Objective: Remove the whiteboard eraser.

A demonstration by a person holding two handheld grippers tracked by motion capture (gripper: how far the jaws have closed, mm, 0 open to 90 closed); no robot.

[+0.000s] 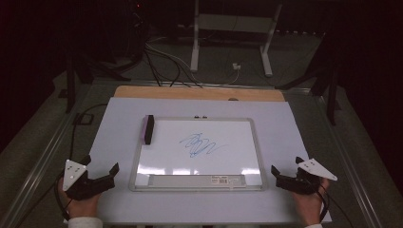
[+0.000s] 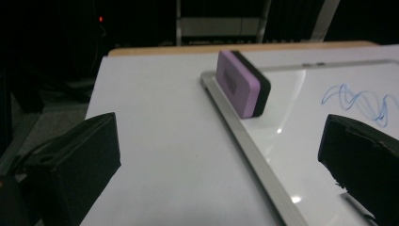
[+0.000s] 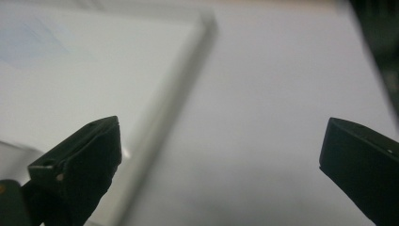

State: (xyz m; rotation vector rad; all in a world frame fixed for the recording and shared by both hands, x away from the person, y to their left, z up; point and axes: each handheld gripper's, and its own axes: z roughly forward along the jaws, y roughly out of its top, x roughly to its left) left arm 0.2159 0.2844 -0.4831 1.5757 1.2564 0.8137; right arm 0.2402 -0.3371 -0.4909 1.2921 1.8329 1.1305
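A small whiteboard [image 1: 157,178] with a silver frame lies in the middle of the table, a blue scribble [image 1: 199,144] drawn on it. A purple and black eraser [image 1: 148,129] stands on edge at the board's far left corner, and the left gripper view shows the eraser [image 2: 242,84] ahead beside the scribble [image 2: 362,101]. My left gripper [image 1: 100,167] rests open on the table left of the board, nothing between its jaws. My right gripper [image 1: 286,167] sits open just right of the board, its jaws wide apart over the whiteboard frame [image 3: 164,117].
A white sheet [image 1: 119,123] covers the tabletop, with a wooden edge [image 1: 199,92] at the far side. Cables [image 1: 161,61] and a white stand [image 1: 233,28] sit on the dark floor beyond. A metal rail [image 1: 43,156] runs along the left.
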